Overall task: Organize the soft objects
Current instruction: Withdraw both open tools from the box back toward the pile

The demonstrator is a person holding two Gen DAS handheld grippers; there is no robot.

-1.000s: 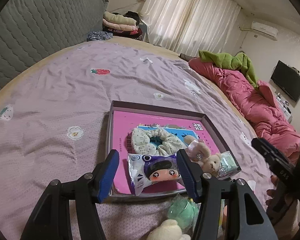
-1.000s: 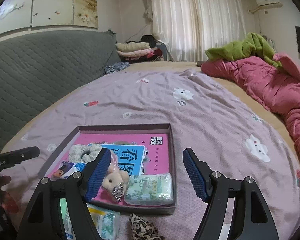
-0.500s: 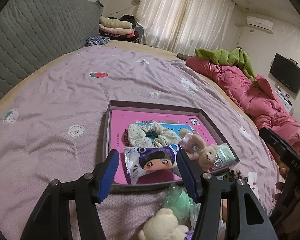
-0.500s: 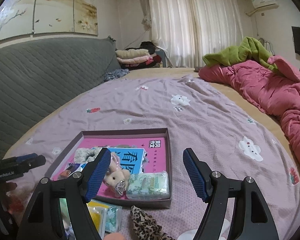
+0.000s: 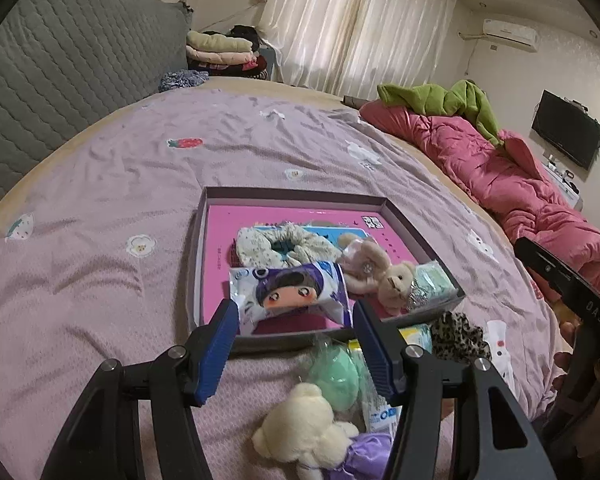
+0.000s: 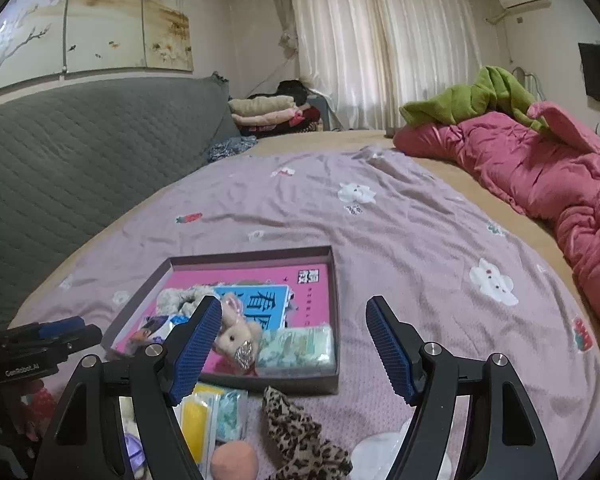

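Through the left wrist camera I see the shallow box [image 5: 204, 264] in the middle of the frame on the purple bedsheet [image 5: 100, 208]. It holds a cloth scrunchie [image 5: 284, 246], a packet with a cartoon face [image 5: 290, 294], a small beige bunny [image 5: 380, 270] and a tissue pack [image 5: 432, 282] at its right corner. My left gripper [image 5: 292, 344] is spread and pinches nothing; the cartoon packet lies just above its tips. Below, between the fingers, sit a green ball [image 5: 336, 374] and a cream plush bear [image 5: 304, 428].

Through the right wrist camera the same box [image 6: 332, 312] sits lower left of centre. My right gripper [image 6: 292, 344] is spread and empty; the tissue pack [image 6: 298, 346] lies between its tips. A leopard-print cloth [image 6: 296, 436] lies below the box, a yellow packet [image 6: 198, 420] to its left.
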